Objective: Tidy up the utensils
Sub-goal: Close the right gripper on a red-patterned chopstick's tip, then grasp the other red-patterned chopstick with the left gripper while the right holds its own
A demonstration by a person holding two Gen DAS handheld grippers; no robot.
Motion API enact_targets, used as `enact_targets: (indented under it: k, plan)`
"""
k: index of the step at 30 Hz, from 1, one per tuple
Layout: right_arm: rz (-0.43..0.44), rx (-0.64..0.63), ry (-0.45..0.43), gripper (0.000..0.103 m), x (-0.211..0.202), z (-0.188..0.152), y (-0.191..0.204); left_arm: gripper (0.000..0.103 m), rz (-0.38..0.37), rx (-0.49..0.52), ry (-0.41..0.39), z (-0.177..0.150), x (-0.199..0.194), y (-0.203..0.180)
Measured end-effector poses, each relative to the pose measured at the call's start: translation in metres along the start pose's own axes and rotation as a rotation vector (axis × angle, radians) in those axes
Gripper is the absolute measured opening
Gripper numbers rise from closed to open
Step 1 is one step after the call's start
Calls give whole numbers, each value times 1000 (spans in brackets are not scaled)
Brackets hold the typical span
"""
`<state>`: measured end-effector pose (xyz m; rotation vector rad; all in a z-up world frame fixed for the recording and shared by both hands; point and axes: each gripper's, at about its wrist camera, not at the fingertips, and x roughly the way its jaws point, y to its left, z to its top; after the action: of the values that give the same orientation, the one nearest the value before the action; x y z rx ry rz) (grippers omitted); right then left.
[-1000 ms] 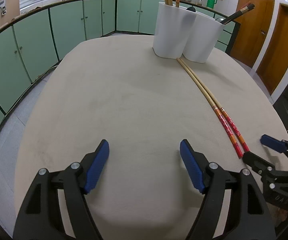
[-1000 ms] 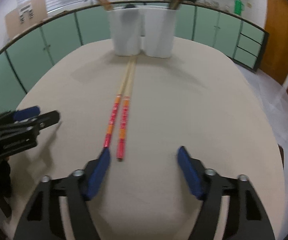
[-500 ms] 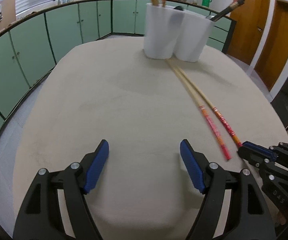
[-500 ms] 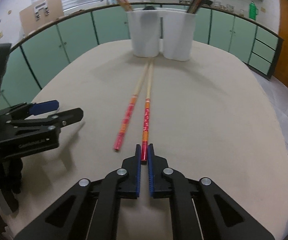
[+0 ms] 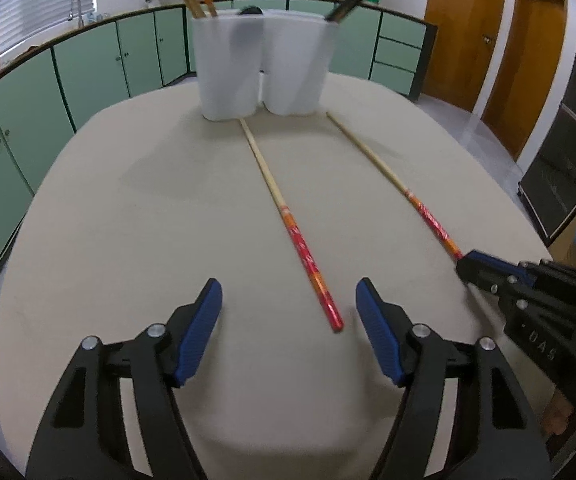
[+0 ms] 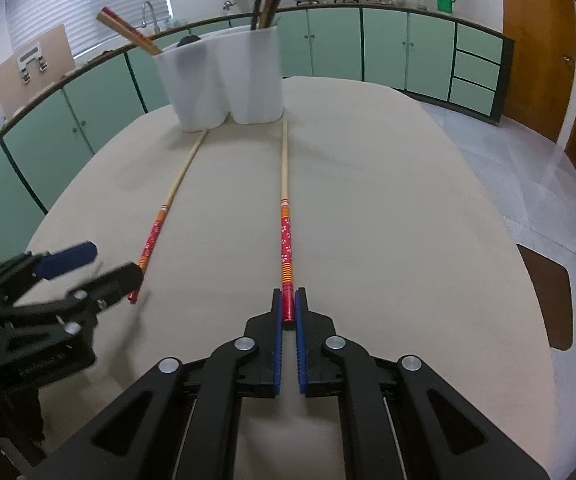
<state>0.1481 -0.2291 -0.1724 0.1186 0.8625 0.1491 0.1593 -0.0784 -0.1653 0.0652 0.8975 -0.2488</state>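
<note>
Two long bamboo chopsticks with red patterned ends lie on the beige table, fanned apart. My right gripper is shut on the red end of the right chopstick. In the left wrist view that gripper shows at the right with its chopstick. My left gripper is closing, with the red end of the left chopstick between its jaws, nearer the right pad and untouched. In the right wrist view the left gripper stands at that chopstick. A white lobed holder at the far side holds more chopsticks.
The table's curved edge runs close behind both grippers. Green cabinets ring the far side and wooden doors stand at the right. A brown seat sits beside the table's right edge.
My right gripper shut on one chopstick's red end and drew it sideways away from the other. My left gripper moved over so the other chopstick's end lies between its narrowing jaws.
</note>
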Motion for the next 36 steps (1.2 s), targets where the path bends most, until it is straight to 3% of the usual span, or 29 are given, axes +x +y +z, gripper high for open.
enact_targets:
  k: [14,19,29,36]
  plan:
    - [27,-46,8,9,5,0,11,31,53,-12,9,-3,3,-4]
    - [10,-61,11,9,5,0,13,9,66,-1,7,-5,0,-9]
    - [24,-59,-17,6,-8,-1,15,5,36,-20,7,-8,-9,-4]
    - [11,-84,-85,6,-37,13,14,5,46,-2,-74,-3,-46,2]
